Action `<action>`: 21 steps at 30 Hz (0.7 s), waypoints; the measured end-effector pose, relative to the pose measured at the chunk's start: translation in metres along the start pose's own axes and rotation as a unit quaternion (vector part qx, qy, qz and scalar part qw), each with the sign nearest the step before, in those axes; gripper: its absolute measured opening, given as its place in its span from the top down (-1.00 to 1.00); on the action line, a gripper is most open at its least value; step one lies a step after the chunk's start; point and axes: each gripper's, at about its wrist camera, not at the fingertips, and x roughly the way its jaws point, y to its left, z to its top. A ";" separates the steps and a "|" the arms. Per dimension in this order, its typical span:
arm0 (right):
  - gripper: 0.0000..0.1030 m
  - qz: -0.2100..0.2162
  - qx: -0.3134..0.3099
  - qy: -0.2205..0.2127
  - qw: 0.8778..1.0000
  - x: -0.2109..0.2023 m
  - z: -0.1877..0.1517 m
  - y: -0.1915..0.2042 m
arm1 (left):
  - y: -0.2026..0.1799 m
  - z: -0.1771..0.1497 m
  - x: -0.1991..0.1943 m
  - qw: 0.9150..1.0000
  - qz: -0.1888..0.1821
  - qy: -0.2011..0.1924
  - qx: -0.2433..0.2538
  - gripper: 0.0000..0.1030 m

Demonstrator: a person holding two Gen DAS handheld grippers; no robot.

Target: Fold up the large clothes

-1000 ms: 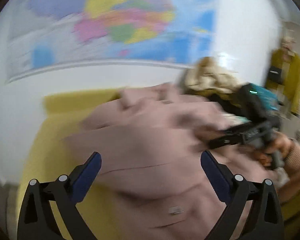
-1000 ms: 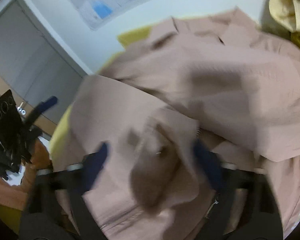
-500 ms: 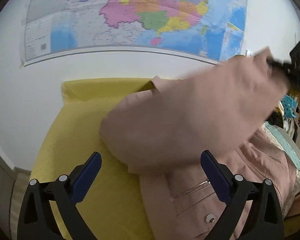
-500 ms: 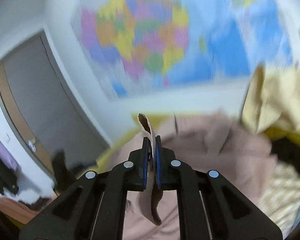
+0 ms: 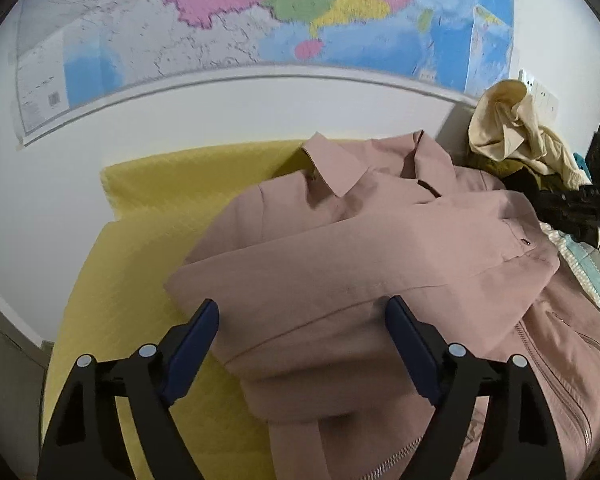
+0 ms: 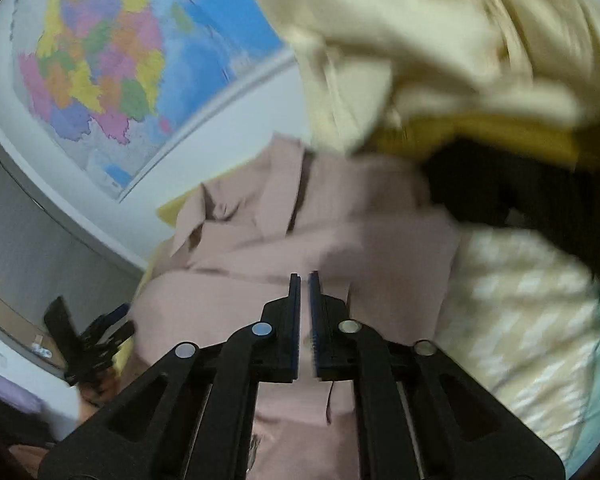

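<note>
A dusty-pink jacket (image 5: 380, 264) lies collar-away on a yellow cloth (image 5: 140, 248). One sleeve is folded across its chest. My left gripper (image 5: 302, 320) hovers low over the folded sleeve's near edge; its jaws are wide and closing, with fabric under them but not pinched. My right gripper (image 6: 305, 280) is over the jacket (image 6: 260, 280). Its jaws are opening from a narrow gap with nothing between them. From the left wrist view the right gripper (image 5: 572, 204) shows at the jacket's right edge. The left gripper (image 6: 88, 336) appears at lower left in the right wrist view.
A heap of clothes, a cream garment (image 5: 512, 132) over mustard and black ones (image 6: 500, 184), sits at the right against the wall. A checked cream fabric (image 6: 520, 300) lies beside the jacket. A map (image 5: 260, 20) hangs on the white wall. A grey door (image 6: 40, 232) stands at left.
The right gripper carried the sleeve up and across the jacket, then let it go; the sleeve now lies flat across the chest. The left gripper came closer and lower, its jaws slightly narrower.
</note>
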 end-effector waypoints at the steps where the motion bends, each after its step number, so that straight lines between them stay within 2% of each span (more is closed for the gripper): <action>1: 0.02 0.001 -0.004 0.008 1.000 0.002 -0.004 0.001 | 0.000 0.001 0.002 1.000 -0.006 0.000 -0.002 -0.60; 2: -0.47 -0.001 -0.018 0.017 1.000 0.005 -0.011 0.005 | 0.001 0.001 0.002 1.000 -0.010 0.000 -0.004 -0.60; 7: -0.47 -0.055 -0.071 0.052 0.995 0.020 -0.022 0.019 | 0.002 0.005 0.007 1.000 -0.012 0.003 -0.006 -0.60; 9: -0.13 -0.076 -0.080 0.067 0.992 0.033 -0.023 0.019 | 0.000 0.006 0.007 1.000 -0.010 0.004 -0.004 -0.60; 10: 0.27 -0.087 -0.093 0.072 0.989 0.037 -0.024 0.020 | -0.001 0.006 0.006 1.000 -0.009 0.003 -0.003 -0.60; 11: 0.44 -0.094 -0.103 0.075 0.987 0.039 -0.025 0.019 | -0.001 0.007 0.005 1.000 -0.009 0.002 -0.001 -0.60; 13: 0.64 -0.092 -0.111 0.064 0.987 0.030 -0.028 0.020 | -0.002 0.007 0.003 1.000 -0.007 0.001 0.003 -0.60; 14: 0.97 -0.084 -0.112 0.058 0.988 0.026 -0.027 0.020 | -0.001 0.007 0.002 1.000 -0.005 0.001 0.004 -0.61; 16: 0.97 -0.088 -0.101 0.026 0.991 0.007 -0.018 0.017 | 0.000 0.008 -0.002 1.000 -0.004 -0.003 0.005 -0.61; 19: 0.97 -0.057 -0.057 -0.017 0.997 -0.023 0.000 0.000 | 0.001 0.011 -0.009 1.000 -0.007 -0.014 0.004 -0.62; 21: 0.92 -0.038 -0.036 -0.012 0.999 -0.029 0.003 -0.009 | 0.000 0.012 -0.011 1.000 -0.005 -0.020 0.008 -0.64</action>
